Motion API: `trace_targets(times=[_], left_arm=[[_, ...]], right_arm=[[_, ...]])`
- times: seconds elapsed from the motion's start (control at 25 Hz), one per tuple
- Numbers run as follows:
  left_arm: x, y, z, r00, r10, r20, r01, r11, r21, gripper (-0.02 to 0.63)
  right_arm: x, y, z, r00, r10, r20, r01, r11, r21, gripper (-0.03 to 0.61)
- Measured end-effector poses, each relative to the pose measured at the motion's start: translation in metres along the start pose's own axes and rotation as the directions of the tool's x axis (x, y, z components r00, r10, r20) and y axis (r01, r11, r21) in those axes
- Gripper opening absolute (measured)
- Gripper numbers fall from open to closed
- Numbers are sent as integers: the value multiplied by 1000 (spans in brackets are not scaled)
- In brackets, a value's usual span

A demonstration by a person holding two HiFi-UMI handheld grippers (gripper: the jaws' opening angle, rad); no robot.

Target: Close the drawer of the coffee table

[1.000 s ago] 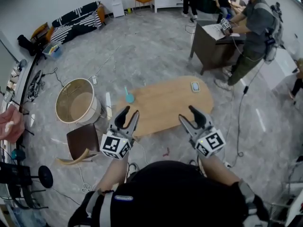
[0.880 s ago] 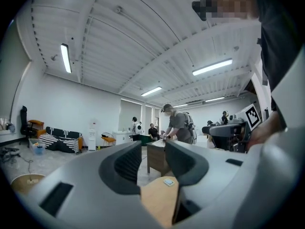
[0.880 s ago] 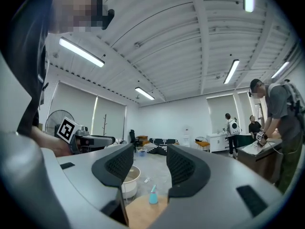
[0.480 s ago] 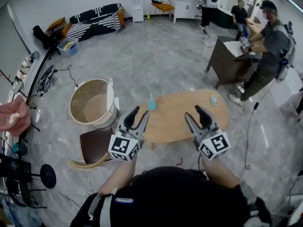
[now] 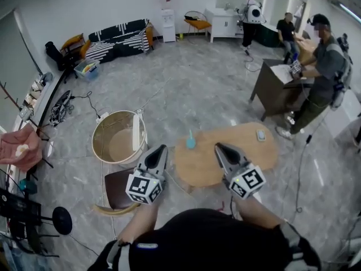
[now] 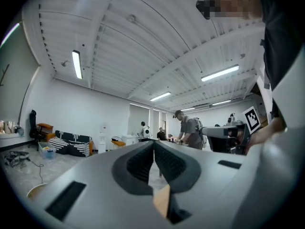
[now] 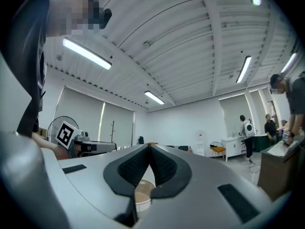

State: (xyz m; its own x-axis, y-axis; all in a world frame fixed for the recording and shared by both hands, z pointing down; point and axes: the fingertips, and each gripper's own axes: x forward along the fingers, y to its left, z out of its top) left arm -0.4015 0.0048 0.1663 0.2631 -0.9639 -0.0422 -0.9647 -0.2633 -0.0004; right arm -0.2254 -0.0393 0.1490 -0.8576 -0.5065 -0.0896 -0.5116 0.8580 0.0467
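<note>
Coffee table (image 5: 231, 154): oval, with a wooden top, it stood on the grey marbled floor just ahead of the person; in the head view its near edge showed between the 2 grippers.
Drawer: could not be made out in any view.
On the table: 1 small blue object (image 5: 190, 142) near the left end and 1 small pale object (image 5: 260, 134) toward the far right edge.
Left gripper (image 5: 162, 149) (image 6: 153, 142): jaws had just closed and met, with nothing between them; held level, short of the table's left end.
Right gripper (image 5: 219, 147) (image 7: 149, 147): jaws had just closed and met, also empty; held level at the near edge.
Left of table: a round open tan drum (image 5: 99, 130) just beside it, and a brown seat (image 5: 114, 188) nearer the person.
Background: a dark desk (image 5: 273, 92) with a standing person (image 5: 324, 66) beside it, and a striped sofa (image 5: 118, 38) by the far wall.
</note>
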Motion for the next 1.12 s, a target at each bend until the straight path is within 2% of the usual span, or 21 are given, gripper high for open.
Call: trace_targets(times=[0.08, 0.2, 0.4, 0.56, 0.76, 0.96, 1.12], left_arm=[[3, -2, 5, 1000, 8, -12, -8, 1000, 1, 11], [7, -9, 15, 1000, 17, -15, -16, 998, 59, 11], [16, -12, 27, 999, 38, -13, -37, 995, 91, 6], [21, -16, 20, 999, 34, -29, -31, 997, 73, 6], [25, -16, 9, 998, 36, -44, -34, 998, 45, 6], [27, -6, 11, 998, 46, -35, -45, 998, 50, 6], [24, -10, 8, 999, 33, -42, -31, 999, 37, 6]], right_arm=[[6, -6, 6, 1000, 15, 20, -15, 1000, 7, 11], [9, -15, 9, 999, 14, 40, -13, 1000, -4, 11], [18, -21, 11, 999, 34, 15, -34, 999, -34, 9], [16, -19, 14, 999, 51, 13, -50, 998, -39, 9], [6, -26, 7, 999, 33, -13, -34, 999, -42, 9], [14, -31, 10, 999, 39, -6, -40, 996, -74, 9], [5, -33, 1, 1000, 8, -29, -9, 999, -53, 9]])
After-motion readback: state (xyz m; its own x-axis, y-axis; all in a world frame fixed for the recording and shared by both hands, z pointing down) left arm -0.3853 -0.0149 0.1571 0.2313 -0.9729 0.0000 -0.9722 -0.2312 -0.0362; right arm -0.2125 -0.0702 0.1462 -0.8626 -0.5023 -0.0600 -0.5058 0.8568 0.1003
